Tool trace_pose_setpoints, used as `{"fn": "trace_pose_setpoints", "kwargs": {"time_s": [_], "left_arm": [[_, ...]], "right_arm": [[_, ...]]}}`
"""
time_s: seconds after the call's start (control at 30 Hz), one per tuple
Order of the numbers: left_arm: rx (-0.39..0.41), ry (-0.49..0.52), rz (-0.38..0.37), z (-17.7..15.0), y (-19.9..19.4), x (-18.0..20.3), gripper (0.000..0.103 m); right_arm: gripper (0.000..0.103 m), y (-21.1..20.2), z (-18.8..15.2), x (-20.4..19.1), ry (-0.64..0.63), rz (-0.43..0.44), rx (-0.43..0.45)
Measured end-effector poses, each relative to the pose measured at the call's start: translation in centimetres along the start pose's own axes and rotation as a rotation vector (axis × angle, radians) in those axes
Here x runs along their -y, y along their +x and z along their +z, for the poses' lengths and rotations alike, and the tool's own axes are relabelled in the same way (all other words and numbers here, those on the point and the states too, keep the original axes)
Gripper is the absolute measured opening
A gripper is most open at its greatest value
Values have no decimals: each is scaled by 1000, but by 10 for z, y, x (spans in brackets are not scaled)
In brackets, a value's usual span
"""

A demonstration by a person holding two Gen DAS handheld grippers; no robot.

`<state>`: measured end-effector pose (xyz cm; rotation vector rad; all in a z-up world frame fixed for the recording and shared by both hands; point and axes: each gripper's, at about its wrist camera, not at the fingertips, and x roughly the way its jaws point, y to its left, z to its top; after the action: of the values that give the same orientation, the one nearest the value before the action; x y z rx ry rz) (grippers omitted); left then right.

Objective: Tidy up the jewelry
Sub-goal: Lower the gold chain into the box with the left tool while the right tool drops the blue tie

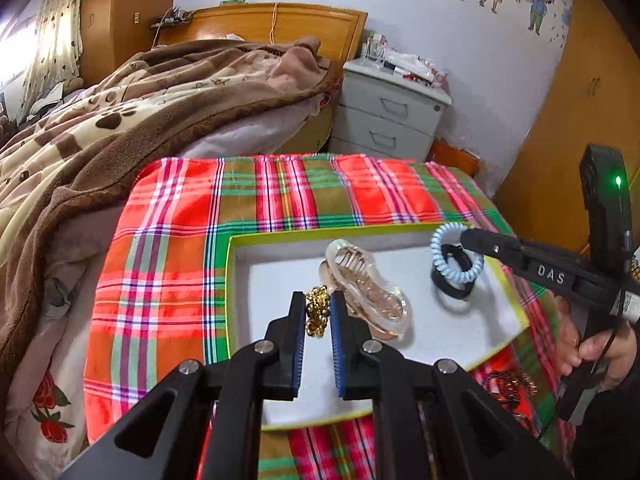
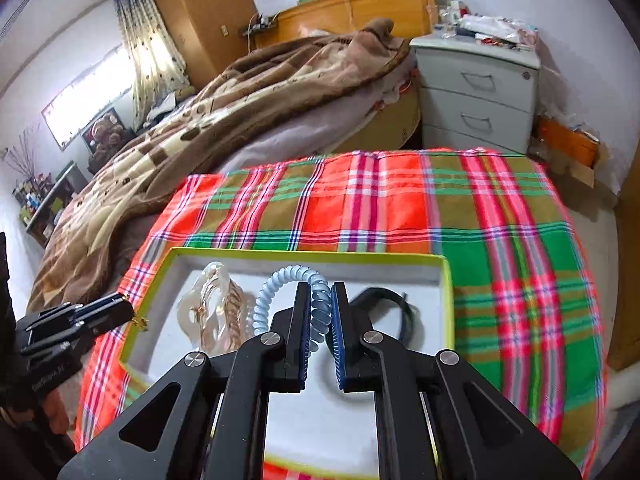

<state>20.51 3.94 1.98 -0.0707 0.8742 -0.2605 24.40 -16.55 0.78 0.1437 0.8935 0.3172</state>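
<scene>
A shallow white tray with a lime-green rim (image 1: 230,264) (image 2: 446,280) lies on the plaid cloth. In it lie a clear and rose-gold hair claw (image 1: 372,292) (image 2: 212,308) and a black hair tie (image 1: 450,286) (image 2: 384,300). My left gripper (image 1: 318,300) is shut on a gold bead chain (image 1: 317,310) above the tray's left part; it also shows in the right wrist view (image 2: 128,312). My right gripper (image 2: 320,292) is shut on a light-blue spiral hair tie (image 2: 288,292) (image 1: 452,256), held above the black tie.
A red-green plaid cloth (image 1: 280,192) (image 2: 500,240) covers the table. More beaded jewelry (image 1: 508,384) lies on the cloth right of the tray. A bed with a brown blanket (image 1: 120,112) is to the left, a grey nightstand (image 1: 388,116) behind.
</scene>
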Motion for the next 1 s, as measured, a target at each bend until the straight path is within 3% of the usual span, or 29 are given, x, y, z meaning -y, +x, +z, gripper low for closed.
{"fn": "trace_pose_setpoints", "kwargs": {"time_s": [0.37, 1.0], "left_arm": [[-53, 9, 24, -7, 31, -5, 13], [-105, 4, 38, -17, 46, -7, 13]], "right_arm": [[10, 47, 11, -5, -46, -1, -85], [10, 67, 8, -5, -85, -38, -140]]}}
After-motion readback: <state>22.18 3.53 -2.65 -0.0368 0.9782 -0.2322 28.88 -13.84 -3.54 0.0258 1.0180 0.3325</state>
